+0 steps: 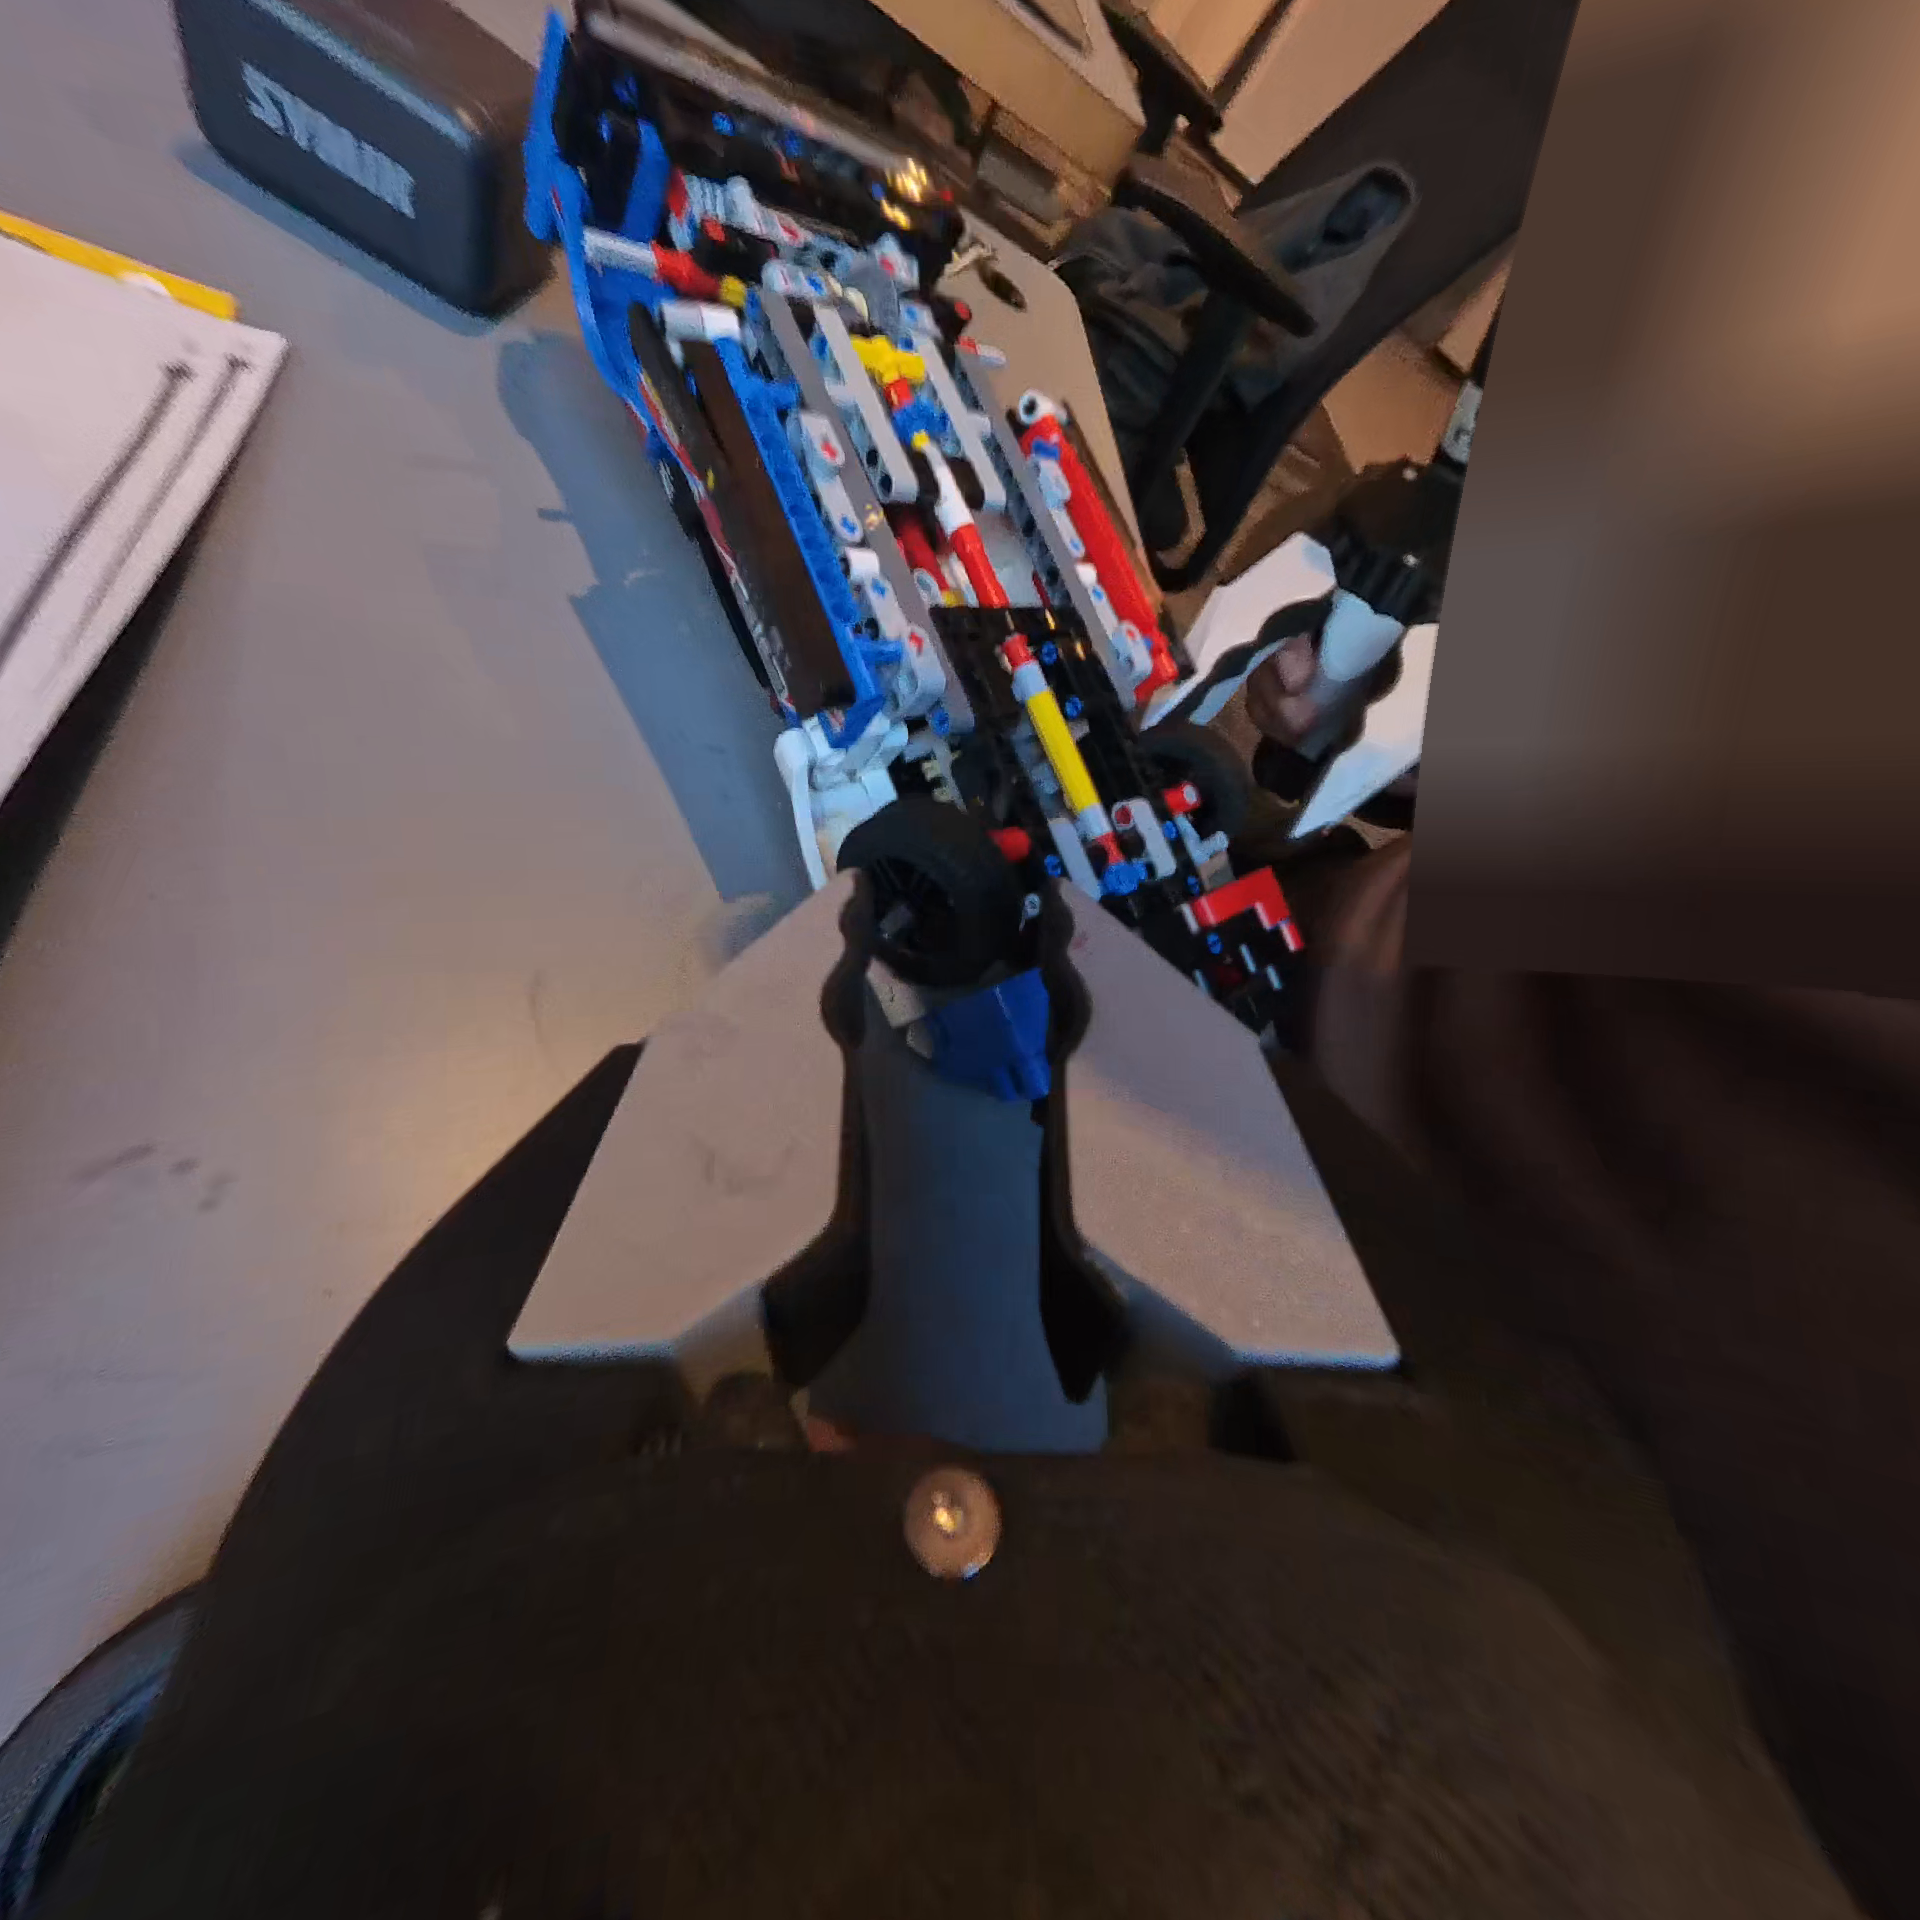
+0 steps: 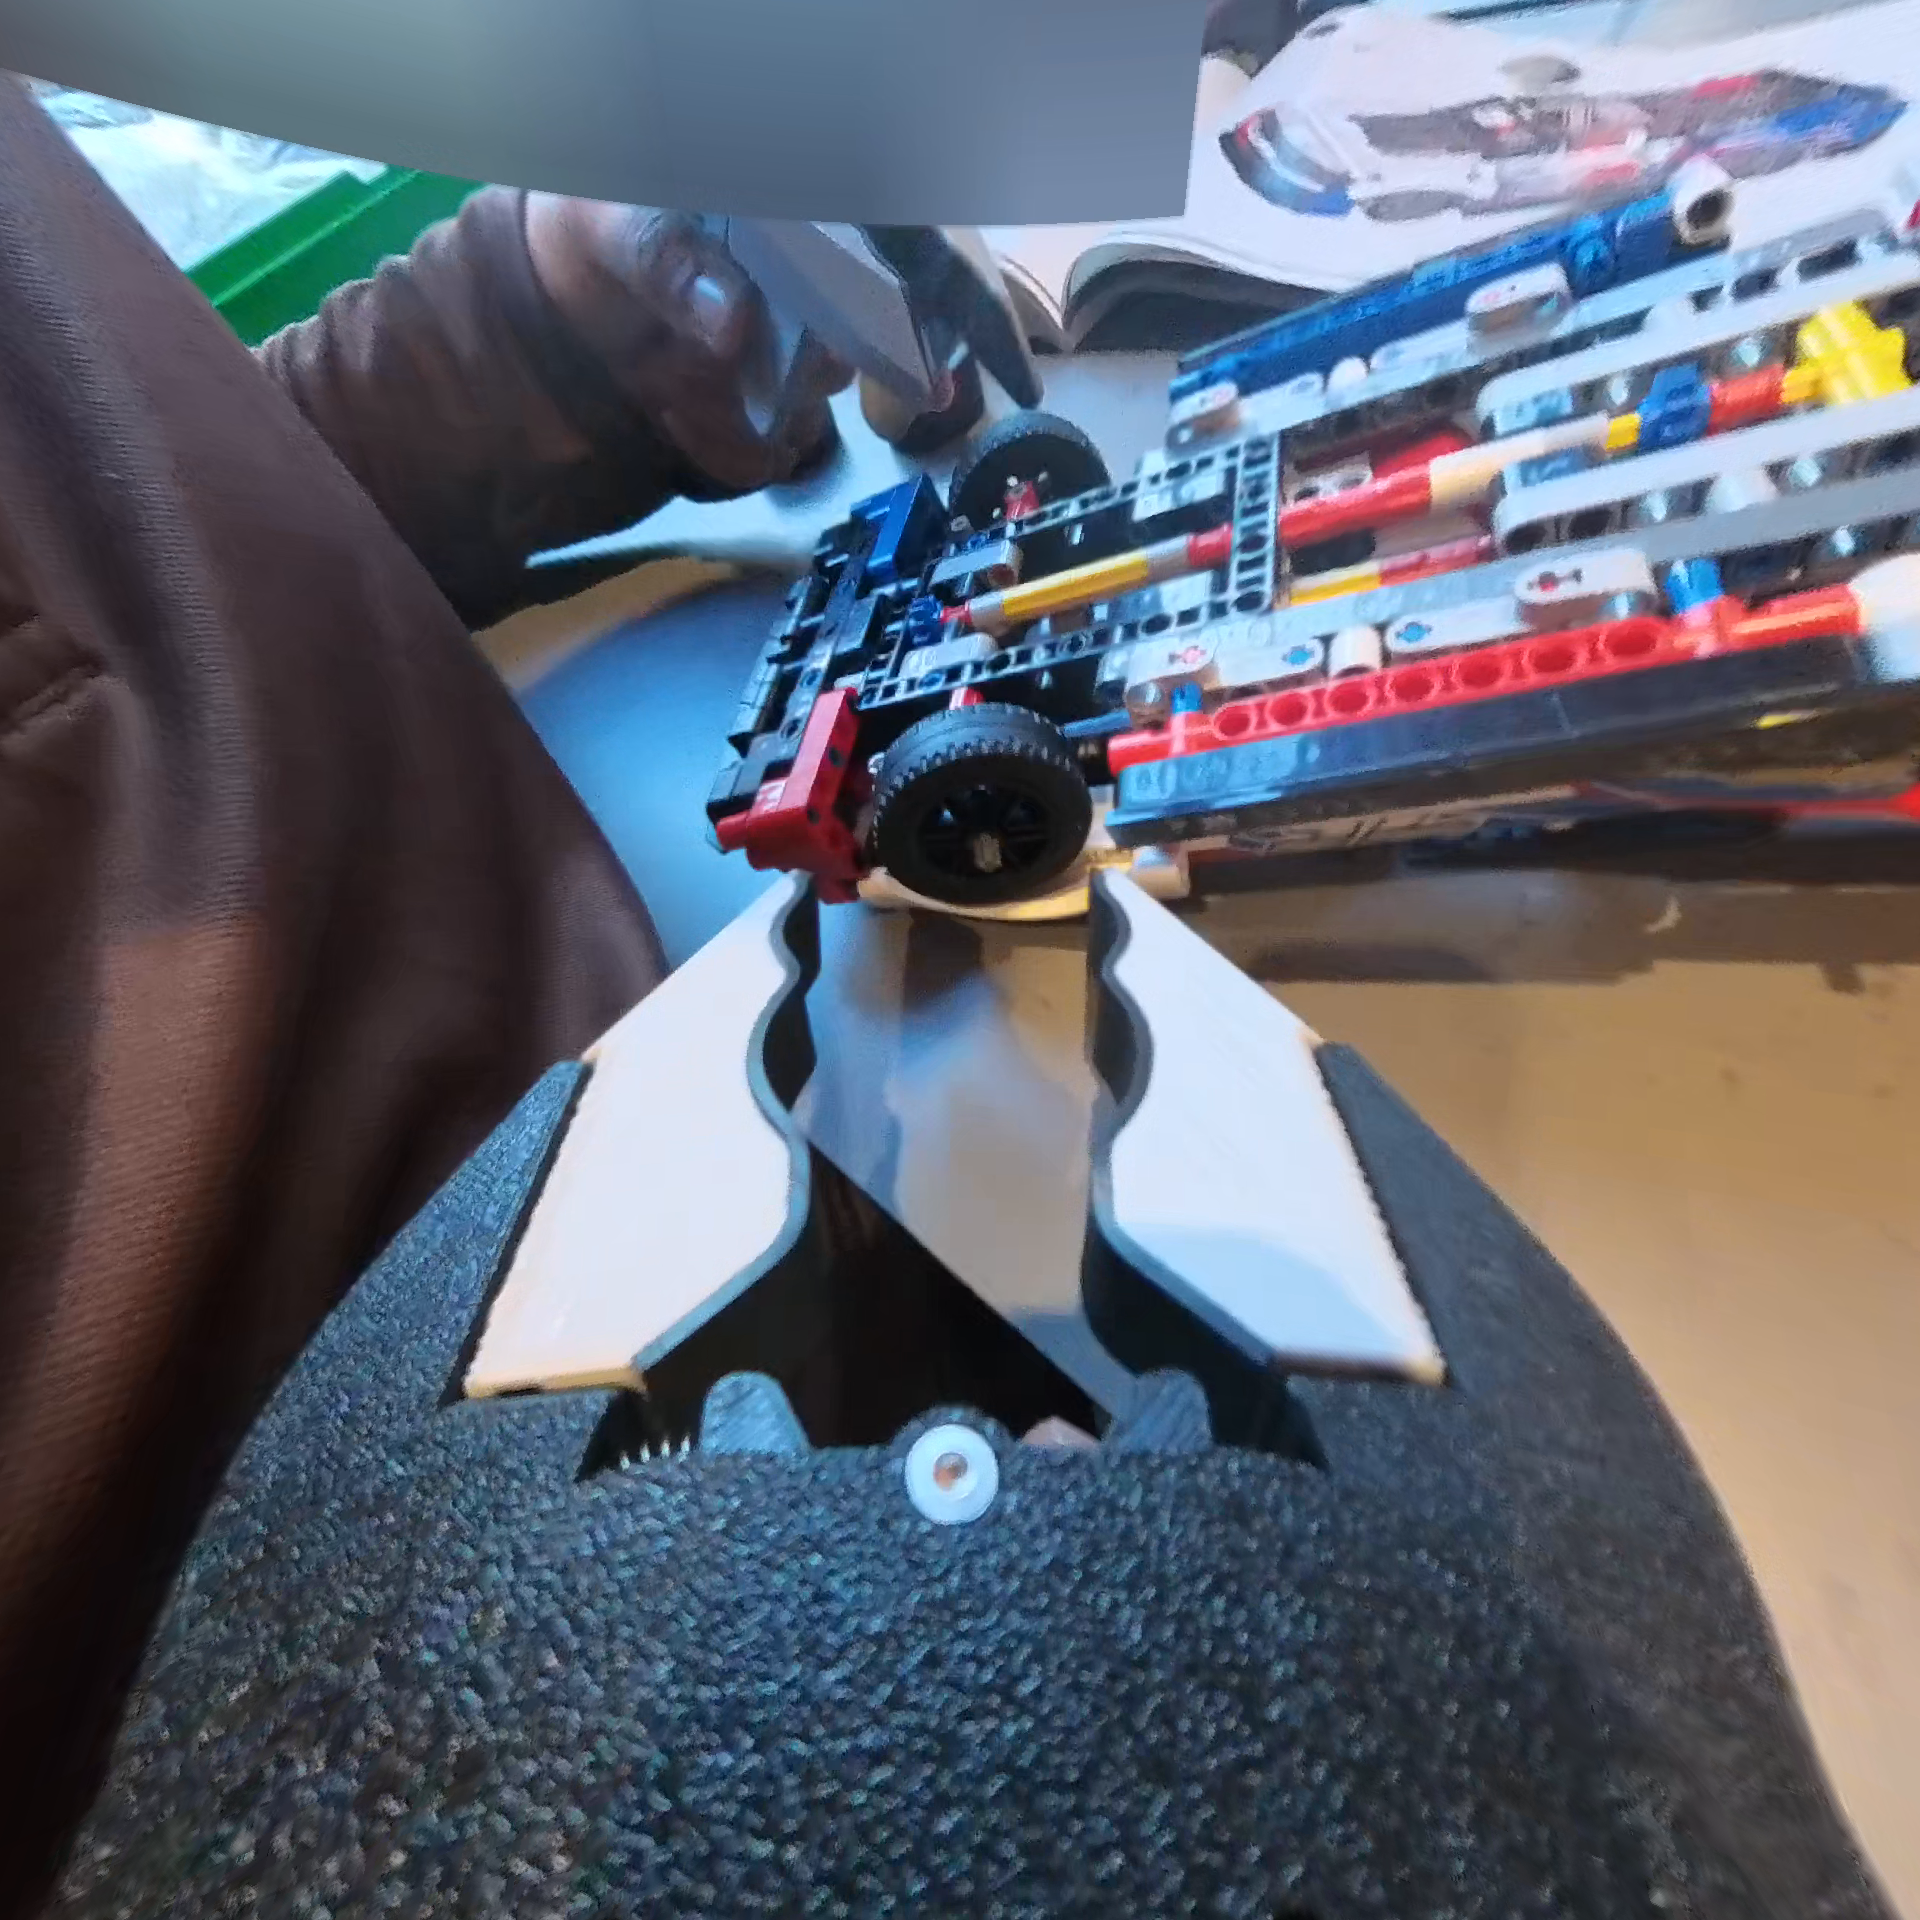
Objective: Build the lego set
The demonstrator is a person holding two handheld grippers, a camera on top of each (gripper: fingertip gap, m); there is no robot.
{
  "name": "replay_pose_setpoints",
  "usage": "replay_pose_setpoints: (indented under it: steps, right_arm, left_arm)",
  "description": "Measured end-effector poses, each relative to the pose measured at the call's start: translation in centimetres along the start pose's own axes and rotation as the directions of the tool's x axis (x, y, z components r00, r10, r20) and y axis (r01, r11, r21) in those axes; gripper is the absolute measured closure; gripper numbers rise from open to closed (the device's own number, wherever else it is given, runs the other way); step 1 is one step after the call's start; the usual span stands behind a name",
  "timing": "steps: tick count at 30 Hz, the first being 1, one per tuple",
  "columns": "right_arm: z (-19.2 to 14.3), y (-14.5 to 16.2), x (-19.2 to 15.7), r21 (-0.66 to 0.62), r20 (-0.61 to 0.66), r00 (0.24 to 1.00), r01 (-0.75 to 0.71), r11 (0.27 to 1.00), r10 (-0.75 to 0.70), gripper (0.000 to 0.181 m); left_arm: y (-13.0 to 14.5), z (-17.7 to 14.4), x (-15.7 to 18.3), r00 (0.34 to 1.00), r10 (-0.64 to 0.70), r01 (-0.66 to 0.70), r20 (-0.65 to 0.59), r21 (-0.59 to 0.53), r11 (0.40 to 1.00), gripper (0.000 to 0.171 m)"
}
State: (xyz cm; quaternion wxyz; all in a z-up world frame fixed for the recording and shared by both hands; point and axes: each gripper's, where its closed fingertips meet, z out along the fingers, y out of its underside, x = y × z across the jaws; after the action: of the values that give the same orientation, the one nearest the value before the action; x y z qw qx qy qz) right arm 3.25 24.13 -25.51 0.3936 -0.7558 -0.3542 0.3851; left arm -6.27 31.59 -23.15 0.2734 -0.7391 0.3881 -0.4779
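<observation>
Left wrist view, dark lettered case (image 1: 358, 156) behind lego car (image 1: 883, 499), printed booklet (image 2: 1558, 135).

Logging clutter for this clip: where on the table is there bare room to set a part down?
Bare table lies left of the lego car, bordered by the white booklet and black case. In the right view, tabletop is free beside the right tongs. Crowded at the car's front.
</observation>
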Motion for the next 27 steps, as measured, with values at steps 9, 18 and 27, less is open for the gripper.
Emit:
replay_pose_setpoints:
  steps: [9, 18, 27]
  right_arm:
    - [0.9, -0.2, 0.8, 0.005, -0.039, 0.997, 0.072, 0.997, -0.072, 0.145]
    - [1.0, 0.0, -1.4, 0.026, 0.052, 0.997, 0.059, 0.998, -0.06, 0.152]
    - [-2.0, -0.5, -0.9, 0.038, -0.028, 0.996, 0.082, 0.996, -0.081, 0.145]
  left_arm:
    - [0.5, 1.7, -0.3, 0.992, 0.042, -0.026, 0.119, -0.137, 0.99, 0.133]
    - [0.9, 1.6, -0.8, 0.983, 0.166, -0.139, 0.074, -0.283, 0.949, 0.148]
    - [-0.1, -1.0, -1.2, 0.946, 0.143, -0.082, 0.29, -0.213, 0.974, 0.136]
